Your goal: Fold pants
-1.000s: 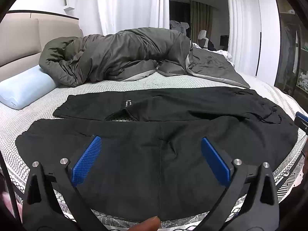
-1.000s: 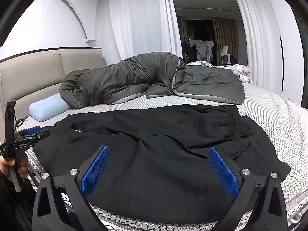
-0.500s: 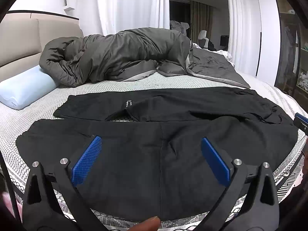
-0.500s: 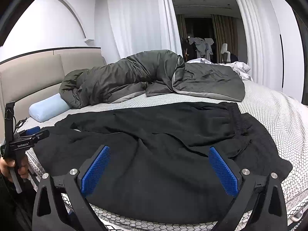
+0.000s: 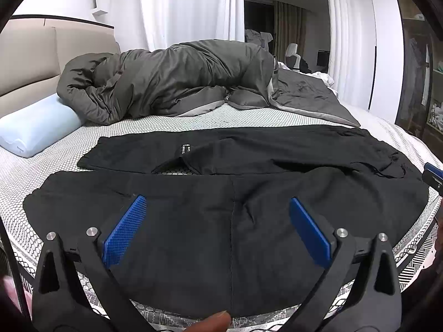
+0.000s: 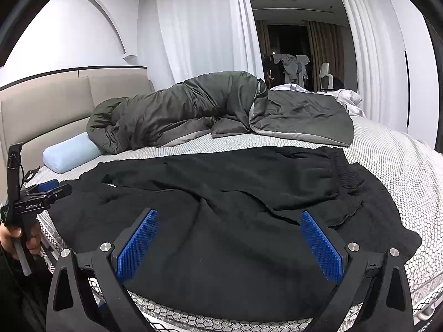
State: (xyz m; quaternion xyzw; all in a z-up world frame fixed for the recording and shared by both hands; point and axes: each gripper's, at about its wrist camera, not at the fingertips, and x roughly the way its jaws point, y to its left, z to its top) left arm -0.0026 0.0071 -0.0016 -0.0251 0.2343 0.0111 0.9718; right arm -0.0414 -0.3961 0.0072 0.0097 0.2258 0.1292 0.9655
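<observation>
One pair of black pants lies spread flat on our bed, near the front edge. We hold our left gripper and right gripper wide open above the pants, gripping nothing. Behind sit a gray blanket and blue pillow

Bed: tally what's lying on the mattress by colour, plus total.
Black: 1, spread-out black fabric pants
Dark grey: 1, bunched dark grey quilted duvet
Light blue: 1, light blue foam pillow
White: 1, crumpled white sheet at the far edge
Total: 4
</observation>
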